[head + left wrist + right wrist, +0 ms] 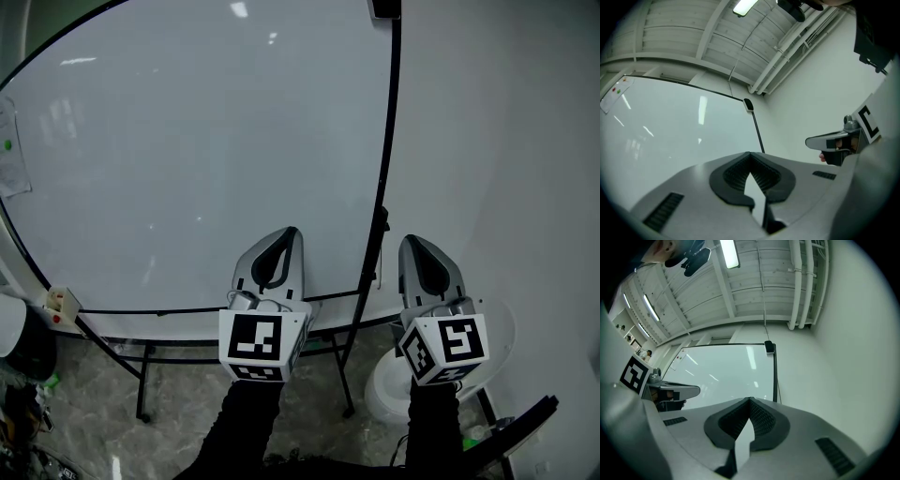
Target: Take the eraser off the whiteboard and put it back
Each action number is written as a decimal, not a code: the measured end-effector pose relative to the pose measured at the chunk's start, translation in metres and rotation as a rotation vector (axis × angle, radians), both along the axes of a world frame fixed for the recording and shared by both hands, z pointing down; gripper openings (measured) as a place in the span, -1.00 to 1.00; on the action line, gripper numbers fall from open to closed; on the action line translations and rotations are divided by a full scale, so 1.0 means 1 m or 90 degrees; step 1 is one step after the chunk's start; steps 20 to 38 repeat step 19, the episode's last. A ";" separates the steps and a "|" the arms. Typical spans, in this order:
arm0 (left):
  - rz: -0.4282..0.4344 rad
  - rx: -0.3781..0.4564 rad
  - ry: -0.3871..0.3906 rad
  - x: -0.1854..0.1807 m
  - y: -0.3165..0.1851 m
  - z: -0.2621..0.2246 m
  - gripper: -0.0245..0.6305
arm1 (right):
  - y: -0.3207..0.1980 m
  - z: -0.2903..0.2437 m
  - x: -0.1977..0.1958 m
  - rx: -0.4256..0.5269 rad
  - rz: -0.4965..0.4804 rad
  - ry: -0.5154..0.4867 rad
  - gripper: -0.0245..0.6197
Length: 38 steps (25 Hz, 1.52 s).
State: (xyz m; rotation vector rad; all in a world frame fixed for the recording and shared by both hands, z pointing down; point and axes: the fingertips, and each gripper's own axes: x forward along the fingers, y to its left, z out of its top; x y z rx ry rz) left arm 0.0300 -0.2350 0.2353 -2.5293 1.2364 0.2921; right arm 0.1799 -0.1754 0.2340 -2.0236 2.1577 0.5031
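Note:
A large whiteboard on a black-framed stand fills the head view, its face blank. A small dark block sits at its top right corner, also seen in the left gripper view as the block and in the right gripper view as the block; I cannot tell whether it is the eraser. My left gripper is low, in front of the board's bottom right part, jaws together with nothing between them. My right gripper is beside it, past the board's right edge and before the wall, shut and empty too.
The board's black stand legs reach the floor below the grippers. A white round container stands by the right leg. A paper with coloured magnets hangs on the board's left edge. A white wall is to the right.

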 end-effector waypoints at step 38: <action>-0.021 -0.025 0.008 -0.001 0.006 0.013 -0.91 | 0.003 0.011 0.004 -0.025 -0.021 -0.021 -0.90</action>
